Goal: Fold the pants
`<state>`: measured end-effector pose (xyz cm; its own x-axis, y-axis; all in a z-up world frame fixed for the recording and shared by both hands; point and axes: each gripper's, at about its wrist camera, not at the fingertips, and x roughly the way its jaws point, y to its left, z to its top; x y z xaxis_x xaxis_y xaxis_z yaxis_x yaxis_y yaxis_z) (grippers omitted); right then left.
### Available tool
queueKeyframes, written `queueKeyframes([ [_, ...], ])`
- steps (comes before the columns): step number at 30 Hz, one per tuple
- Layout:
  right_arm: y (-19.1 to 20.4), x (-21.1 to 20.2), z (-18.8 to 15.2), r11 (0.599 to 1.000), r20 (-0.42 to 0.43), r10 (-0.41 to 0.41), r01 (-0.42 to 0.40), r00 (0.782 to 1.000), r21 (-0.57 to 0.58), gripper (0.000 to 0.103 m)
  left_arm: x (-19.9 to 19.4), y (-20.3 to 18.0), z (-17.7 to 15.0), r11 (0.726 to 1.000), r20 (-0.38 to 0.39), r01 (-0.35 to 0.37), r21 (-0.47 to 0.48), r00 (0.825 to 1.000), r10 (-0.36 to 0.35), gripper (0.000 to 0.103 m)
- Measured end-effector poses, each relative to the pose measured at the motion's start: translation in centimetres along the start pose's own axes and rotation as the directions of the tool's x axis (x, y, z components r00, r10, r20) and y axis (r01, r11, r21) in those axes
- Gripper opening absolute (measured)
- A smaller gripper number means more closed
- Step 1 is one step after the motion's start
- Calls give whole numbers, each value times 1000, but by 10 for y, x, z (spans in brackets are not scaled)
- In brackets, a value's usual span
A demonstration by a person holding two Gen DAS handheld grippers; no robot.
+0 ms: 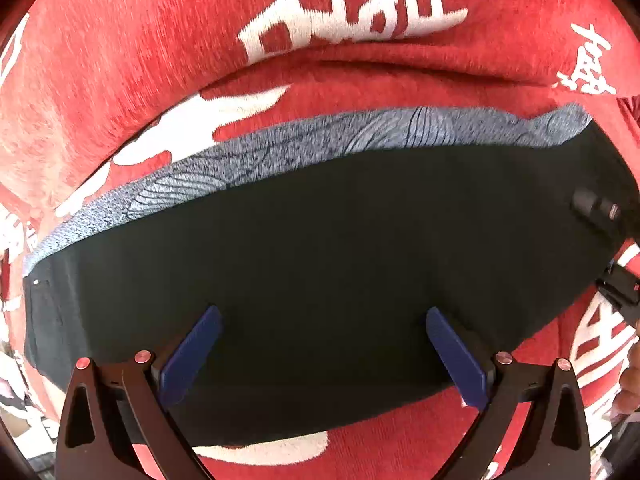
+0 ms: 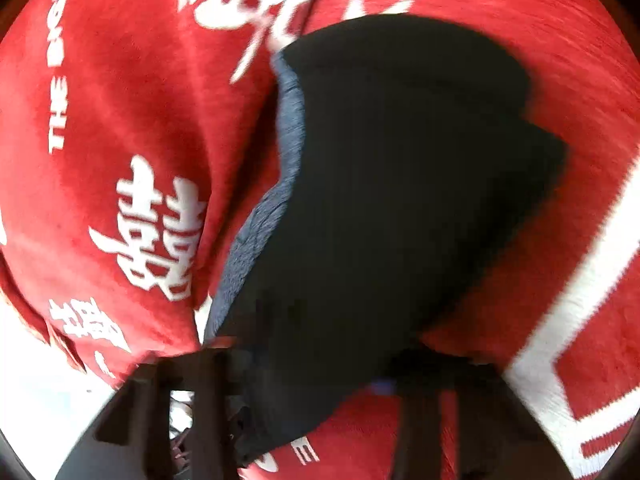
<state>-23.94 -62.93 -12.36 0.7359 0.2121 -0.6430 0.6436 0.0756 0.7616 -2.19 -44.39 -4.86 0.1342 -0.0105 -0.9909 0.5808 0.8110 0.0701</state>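
Note:
Black pants (image 1: 320, 260) lie flat across a red blanket, with a grey-blue patterned inner layer (image 1: 280, 152) showing along their far edge. My left gripper (image 1: 323, 314) points down over the near half of the pants, open, its blue pads (image 1: 192, 352) wide apart and nothing between them. In the blurred right wrist view, the pants (image 2: 400, 180) rise from the blanket into my right gripper (image 2: 316, 364). The cloth bunches between its fingers and hides the pads, apart from a sliver of blue (image 2: 382, 388). It is shut on the pants' end.
The red blanket (image 1: 120, 60) with white lettering (image 2: 156, 224) covers the whole surface and has a long crease beyond the pants. Dark gripper parts (image 1: 620, 292) and part of a hand (image 1: 632, 384) show at the right edge of the left wrist view.

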Motion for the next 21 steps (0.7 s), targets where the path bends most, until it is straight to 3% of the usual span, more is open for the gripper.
queueKeyframes([
  [4, -4, -9, 0, 999, 13, 53, -53, 999, 8, 18, -16, -12, 18, 1000, 72, 0, -25, 997, 2, 103],
  [5, -3, -8, 1, 998, 10, 58, -58, 998, -1, 22, -16, -14, 23, 1000, 80, 0, -27, 997, 3, 103],
  [11, -11, 10, 7, 999, 5, 41, -42, 999, 29, 23, -6, -29, 34, 999, 57, -36, -20, 998, 37, 103],
  [13, -3, 7, 6, 999, 15, 33, -33, 999, -16, 17, -5, -28, 37, 998, 77, -40, -44, 996, 44, 103],
  [16, 24, -4, -1, 991, 34, 38, -34, 999, -133, 16, 7, -30, 48, 995, 104, -61, -81, 992, 69, 103],
  [18, 47, -13, -9, 975, 50, 29, -18, 998, -219, 15, 30, -41, 56, 994, 60, -94, -55, 993, 97, 103],
  [21, 83, -19, -27, 935, 77, -21, 47, 997, -353, 15, 28, -51, 51, 991, 132, -131, -35, 982, 135, 103],
])
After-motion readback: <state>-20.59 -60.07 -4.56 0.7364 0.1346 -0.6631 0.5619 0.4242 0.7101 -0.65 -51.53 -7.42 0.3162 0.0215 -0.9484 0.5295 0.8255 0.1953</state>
